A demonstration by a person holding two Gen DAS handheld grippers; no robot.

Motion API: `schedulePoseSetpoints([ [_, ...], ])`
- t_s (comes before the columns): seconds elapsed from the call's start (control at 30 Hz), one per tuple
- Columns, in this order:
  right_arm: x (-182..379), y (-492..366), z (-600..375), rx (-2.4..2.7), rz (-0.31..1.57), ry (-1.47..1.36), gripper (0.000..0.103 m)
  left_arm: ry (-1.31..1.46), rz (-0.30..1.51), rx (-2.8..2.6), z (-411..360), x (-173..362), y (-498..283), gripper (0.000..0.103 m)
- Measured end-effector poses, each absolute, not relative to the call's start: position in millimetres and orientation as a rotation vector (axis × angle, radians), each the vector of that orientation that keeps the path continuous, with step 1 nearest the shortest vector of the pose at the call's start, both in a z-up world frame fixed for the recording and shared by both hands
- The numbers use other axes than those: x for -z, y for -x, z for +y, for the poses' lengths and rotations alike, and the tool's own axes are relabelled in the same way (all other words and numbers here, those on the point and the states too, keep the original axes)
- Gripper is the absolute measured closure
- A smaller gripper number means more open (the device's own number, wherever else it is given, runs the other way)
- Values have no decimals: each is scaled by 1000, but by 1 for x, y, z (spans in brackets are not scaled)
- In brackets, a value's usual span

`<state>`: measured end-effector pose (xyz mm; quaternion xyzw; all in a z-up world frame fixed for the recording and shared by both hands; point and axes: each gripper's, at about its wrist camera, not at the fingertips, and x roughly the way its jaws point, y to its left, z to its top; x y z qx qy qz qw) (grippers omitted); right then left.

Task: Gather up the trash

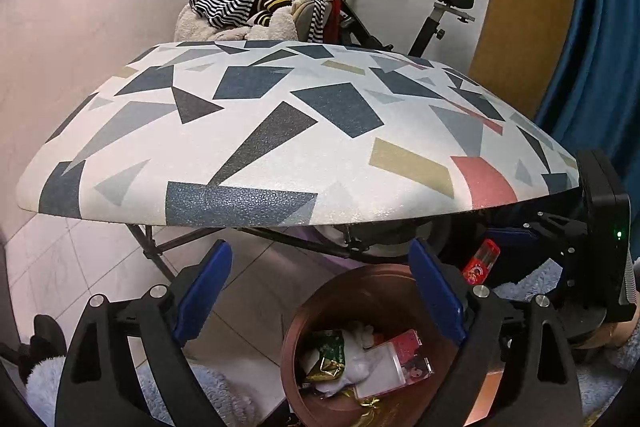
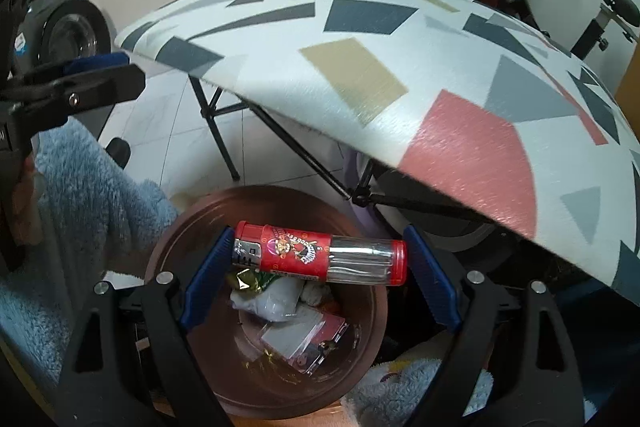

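Blue-padded right gripper (image 2: 316,263) grips a red lighter tube (image 2: 320,253) crosswise, jaws spread wide against both its ends, right above the copper bin (image 2: 176,239) at six o'clock. Left gripper (image 1: 320,291) hangs wide open and empty over the same bin. Step: the drop. Next, I judge, the right jaws must part further.

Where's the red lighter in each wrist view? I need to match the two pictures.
Left wrist: the red lighter shows at the right, under the table edge, beside the right gripper's body.
Right wrist: it lies crosswise, centre frame, clamped in the right gripper above the bin.
Shared landmark: the copper-coloured bin of trash.
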<state>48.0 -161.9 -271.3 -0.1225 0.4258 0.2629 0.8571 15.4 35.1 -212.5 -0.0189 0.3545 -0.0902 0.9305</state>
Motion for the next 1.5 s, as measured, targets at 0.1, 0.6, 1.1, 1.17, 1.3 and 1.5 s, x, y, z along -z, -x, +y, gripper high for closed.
schedulePoseSetpoints([
  [0.1, 274, -47, -161, -553, 899, 258, 19, 37, 726, 178, 35, 213, -15, 15],
  [0.6, 271, -52, -171, -503, 887, 225, 6, 35, 729, 155, 36, 214, -16, 13],
  [1.1, 193, -60, -209, -347, 707, 94, 6, -57, 582, 110, 30, 144, -20, 6],
  [1.17, 174, -63, -214, -331, 675, 79, 6, -63, 531, 109, 28, 115, -23, 6],
  [1.3, 120, -69, -222, -278, 600, 74, 6, -88, 461, 99, 23, 67, -27, 6],
  [1.5, 70, -69, -232, -252, 537, 56, 6, -96, 384, 94, 19, 18, -21, 6],
])
